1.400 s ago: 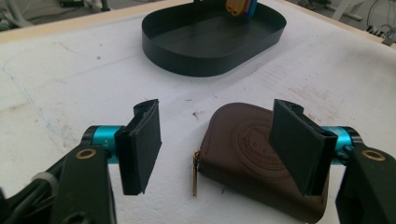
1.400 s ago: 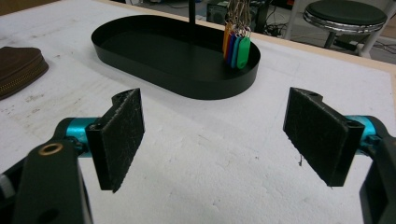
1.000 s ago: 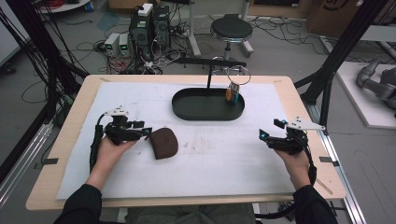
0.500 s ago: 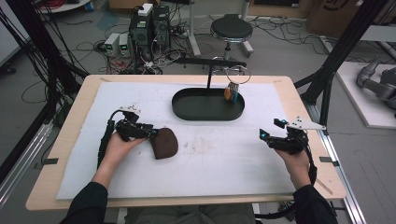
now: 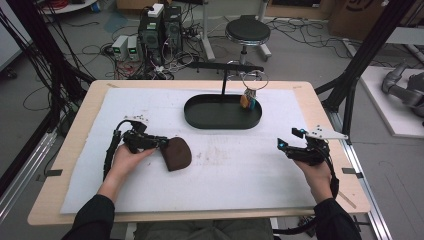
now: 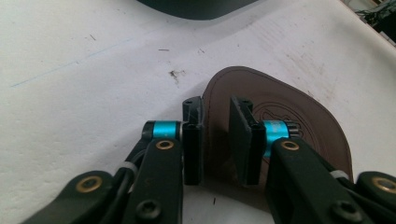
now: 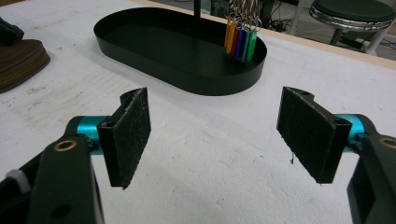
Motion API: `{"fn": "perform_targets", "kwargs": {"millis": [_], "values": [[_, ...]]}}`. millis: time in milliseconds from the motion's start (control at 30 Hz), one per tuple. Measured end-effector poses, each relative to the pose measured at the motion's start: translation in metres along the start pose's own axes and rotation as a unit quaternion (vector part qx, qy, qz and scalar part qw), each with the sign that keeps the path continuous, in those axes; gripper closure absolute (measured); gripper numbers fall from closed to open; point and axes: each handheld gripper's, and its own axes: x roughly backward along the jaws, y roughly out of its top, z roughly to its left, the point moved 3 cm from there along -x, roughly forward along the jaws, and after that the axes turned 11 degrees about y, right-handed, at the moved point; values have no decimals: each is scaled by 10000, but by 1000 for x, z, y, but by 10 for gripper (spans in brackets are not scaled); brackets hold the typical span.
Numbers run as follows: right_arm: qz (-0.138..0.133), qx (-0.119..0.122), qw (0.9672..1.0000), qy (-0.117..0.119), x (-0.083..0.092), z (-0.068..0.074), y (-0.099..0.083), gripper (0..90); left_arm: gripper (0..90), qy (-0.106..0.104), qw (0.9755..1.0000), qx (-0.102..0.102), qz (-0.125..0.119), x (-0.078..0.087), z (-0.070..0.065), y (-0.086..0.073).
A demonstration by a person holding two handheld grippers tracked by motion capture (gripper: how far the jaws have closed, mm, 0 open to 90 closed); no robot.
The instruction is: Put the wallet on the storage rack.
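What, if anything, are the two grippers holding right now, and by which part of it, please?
The left gripper, its jaws just closing, straddles the near edge of the brown leather pouch; a firm pinch cannot be told. The right gripper is open and holds nothing.

**Bench surface and what lies on it**

Bench (image 5: 320, 100): pale wood top with rounded corners, bare wood showing as a border on all sides. White mat (image 5: 235, 170) covers nearly the whole top; surface scuffed, with brownish marks near its middle.

On the mat:
- Black oval tray (image 5: 200, 116), at the far side, roughly centred. A thin black post rises from its far edge; coloured tags hang from a ring over the tray's right end.
- Brown leather pouch (image 5: 176, 153), flat on the mat, left of centre and nearer than the tray, well apart from it. Zip along its edge, seen in the right gripper view.
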Motion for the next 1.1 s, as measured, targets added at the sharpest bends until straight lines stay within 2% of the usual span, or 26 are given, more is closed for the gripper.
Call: {"fn": "perform_targets", "kwargs": {"millis": [167, 267, 400, 500, 700, 933, 1100], "values": [[-16, 36, 10000, -16, -1, 0, 0, 267, 823, -17, 9998, -119, -140, 8, -4, 1], [-25, 45, 10000, -25, -1, 0, 1, 268, 836, -166, 9990, -170, -385, 14, -8, 4], [-69, 31, 10000, -11, -1, 2, 3, 269, 849, -218, 9962, -484, -697, 24, -18, 9], [-113, 54, 9999, 7, -2, 3, 5, 270, 856, -298, 9927, -747, -899, 31, -27, 12], [-246, 78, 9995, 165, -7, 10, 11, 271, 867, -388, 9859, -1116, -1184, 38, -46, 13], [-336, 234, 9983, 404, -17, 22, 20, 286, 868, -502, 9779, -1312, -1547, 48, -63, 18], [-378, 319, 9966, 658, -24, 32, 25, 286, 867, -566, 9700, -1428, -1886, 55, -76, 25]]}}
